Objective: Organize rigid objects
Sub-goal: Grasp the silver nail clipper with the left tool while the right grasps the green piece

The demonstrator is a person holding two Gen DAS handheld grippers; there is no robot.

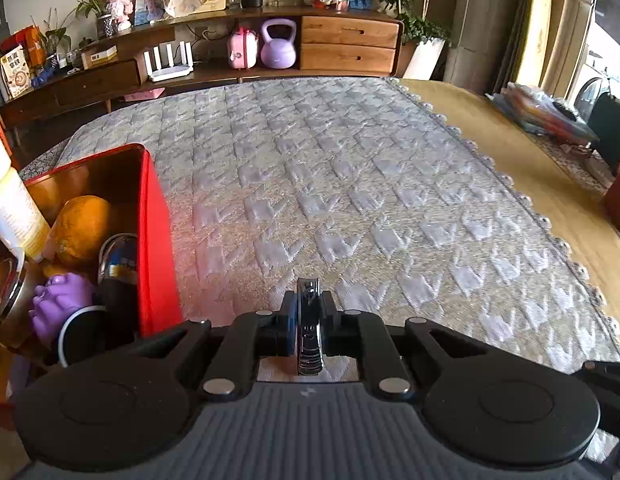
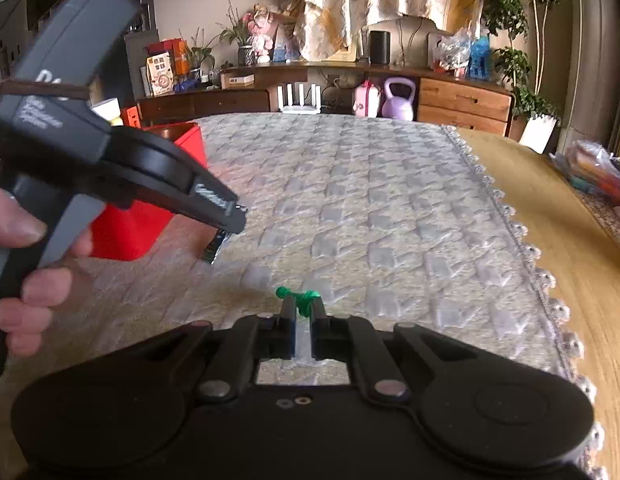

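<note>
My left gripper (image 1: 308, 300) is shut on a shiny metal nail clipper (image 1: 309, 328) and holds it above the quilted mat, just right of the red box (image 1: 156, 240). The box holds an orange (image 1: 82, 230), a purple toy (image 1: 60, 300), a cream tube (image 1: 14, 204) and a can (image 1: 118, 260). In the right wrist view the left gripper (image 2: 230, 216) shows at left with the clipper (image 2: 216, 248) hanging below it, in front of the red box (image 2: 138, 224). My right gripper (image 2: 303, 306) is shut on a small green plastic piece (image 2: 304, 298).
A grey quilted mat (image 1: 349, 200) covers a yellow-wood table (image 1: 529, 176). A wooden sideboard (image 1: 230, 48) stands behind with a purple kettlebell (image 1: 278, 44), a pink case, a white router and plants. Bags lie at far right.
</note>
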